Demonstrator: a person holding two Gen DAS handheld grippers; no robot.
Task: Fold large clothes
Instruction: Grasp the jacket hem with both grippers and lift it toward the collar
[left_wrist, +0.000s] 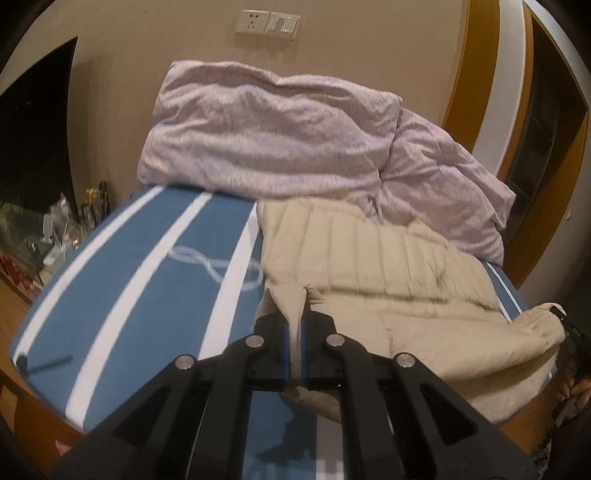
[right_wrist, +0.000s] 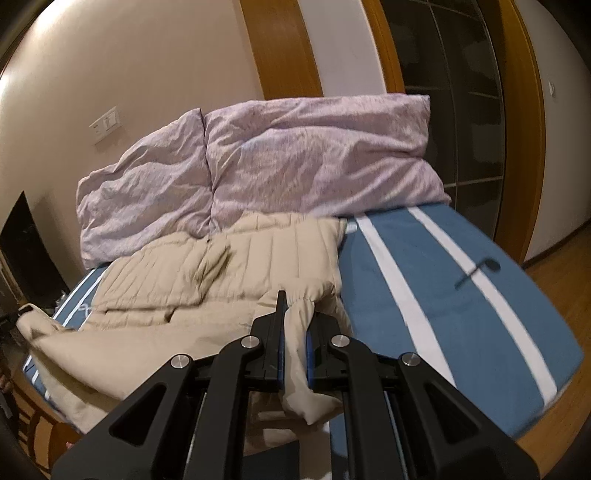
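The left gripper (left_wrist: 294, 350) has its black jaws clamped on a thin fold of the beige quilted puffer jacket (left_wrist: 388, 266), which lies rumpled on the blue bed cover with white stripes (left_wrist: 166, 266). Beyond it, crumpled lilac pillows (left_wrist: 266, 136) lean against the far wall. The right gripper (right_wrist: 294, 347) pinches a puffy bunch of the same jacket (right_wrist: 229, 269).
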